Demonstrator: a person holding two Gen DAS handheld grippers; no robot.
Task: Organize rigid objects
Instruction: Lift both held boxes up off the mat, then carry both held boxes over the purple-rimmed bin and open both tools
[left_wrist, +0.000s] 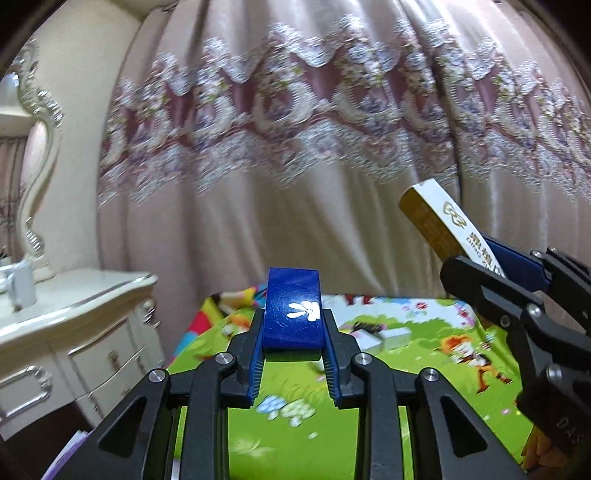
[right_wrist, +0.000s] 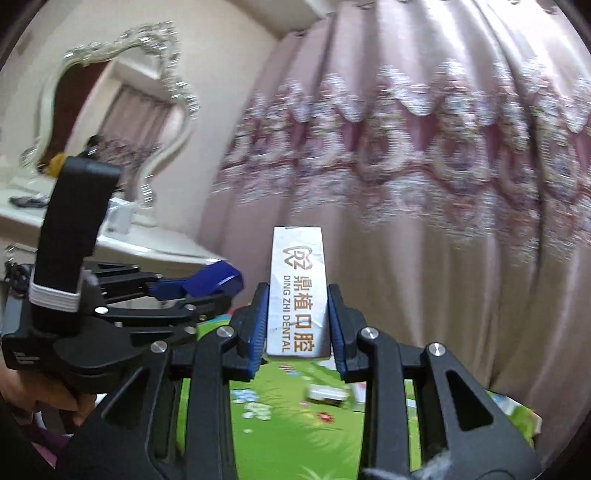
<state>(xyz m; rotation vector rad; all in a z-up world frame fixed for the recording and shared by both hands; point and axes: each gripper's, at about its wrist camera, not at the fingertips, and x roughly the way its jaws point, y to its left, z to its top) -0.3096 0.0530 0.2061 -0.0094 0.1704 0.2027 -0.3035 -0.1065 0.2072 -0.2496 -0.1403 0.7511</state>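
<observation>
My left gripper is shut on a dark blue box with a white flower mark, held up in the air above the colourful cartoon mat. My right gripper is shut on a white box printed "DING ZHI DENTAL", also held above the mat. In the left wrist view the right gripper holds that white box at the right, showing its gold side. In the right wrist view the left gripper shows at the left with the blue box.
A white dresser with a mug and an ornate mirror stands at the left. A pink embroidered curtain hangs behind the mat. A small white box and a dark item lie on the mat.
</observation>
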